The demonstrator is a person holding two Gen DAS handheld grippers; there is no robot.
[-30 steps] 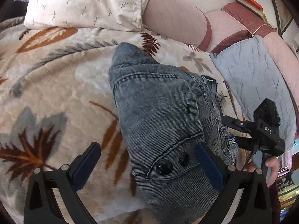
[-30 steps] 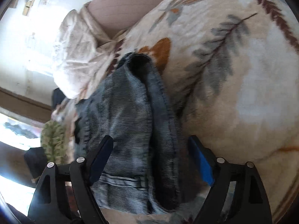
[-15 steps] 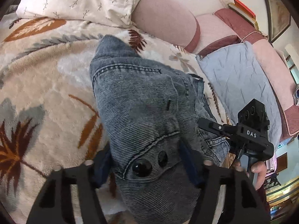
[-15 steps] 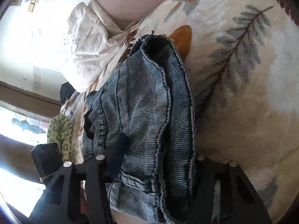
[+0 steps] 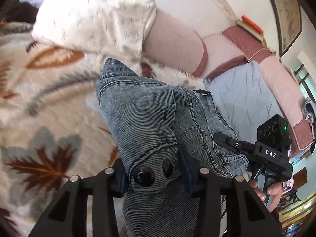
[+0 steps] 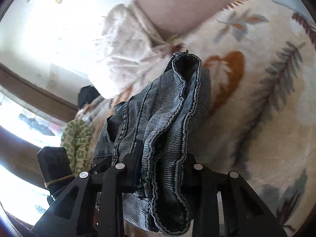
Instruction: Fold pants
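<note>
1. Left hand-held gripper [image 5: 156,174], jaws just closing, clamps the pants [image 5: 150,122] at the buttoned waistband.
2. Right hand-held gripper [image 6: 164,169], jaws also just closing, pinches bunched denim edges.
3. Pants lie over the leaf-patterned blanket [image 5: 49,106], long axis running from 6 toward 12 o'clock, far end pointing at the pillow [image 5: 98,17].

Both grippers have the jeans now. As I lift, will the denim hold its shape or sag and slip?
Probably sag: the jeans already drape in soft folds off the left gripper. They are likely weighty, since several thick layers bunch in the right gripper. Slipping seems unlikely: both sets of jaws, which have just been closing, pinch ribbed fabric near the buttons.
</note>
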